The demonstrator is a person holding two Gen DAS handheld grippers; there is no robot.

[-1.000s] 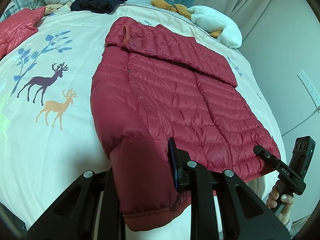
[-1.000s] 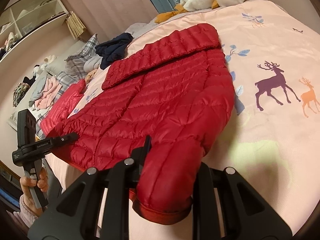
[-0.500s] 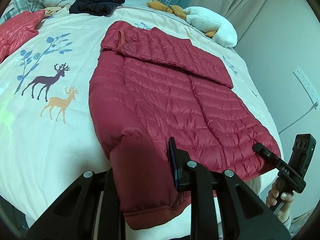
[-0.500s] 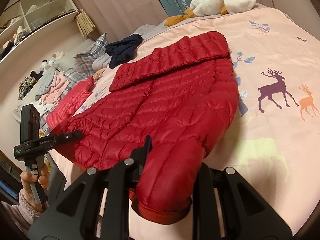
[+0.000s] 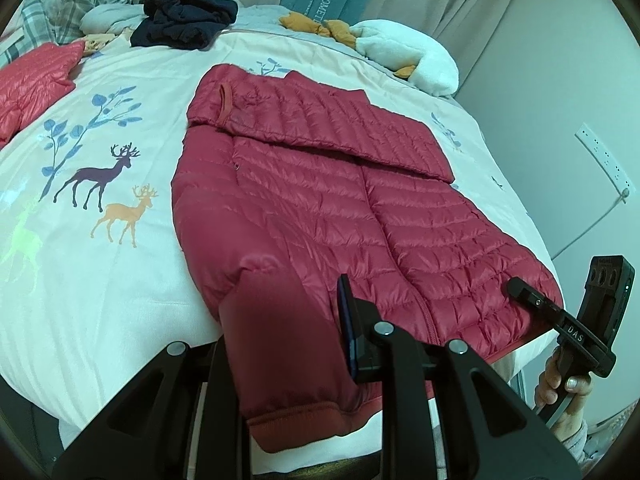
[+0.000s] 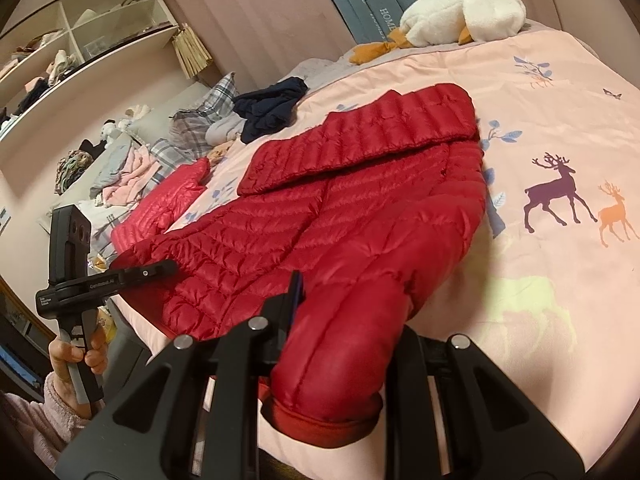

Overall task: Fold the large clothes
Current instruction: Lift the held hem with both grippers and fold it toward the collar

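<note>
Left wrist view: red down jacket [image 5: 312, 200] lies flat, front up, zipped, on the bed [image 5: 120, 292], hem toward the near edge. 1 sleeve [image 5: 320, 124] is already folded across the chest near the collar.

Left gripper [image 5: 288, 340] is closed on a sleeve just above its ribbed cuff [image 5: 296, 424]. The sleeve fills the gap between the jaws. Right wrist view shows the same for the right gripper [image 6: 348, 320]: jaws clamped on a puffy sleeve, cuff [image 6: 324, 428] hanging out below.

Handling, my read:
- Light, soft and springy. The fill compresses, then pushes back, so folds won't stay crisp.
- The shell looks slick, so a shallow pinch could slide off.
- Best holds are the ribbed cuff, the hem band or a seam line, not mid-panel quilting.
- It's bulky, so lift it clear and lay it over rather than dragging it, or the layer beneath will bunch.

Around it:
- 2nd red jacket [image 5: 32, 84] far left.
- Dark clothes pile [image 5: 184, 20] and white plush [image 5: 408, 56] at the head end, all well apart from the jacket.
- Nothing lies on the jacket. The near hem sits at the mattress edge, so slack could slip off the bed.
</note>
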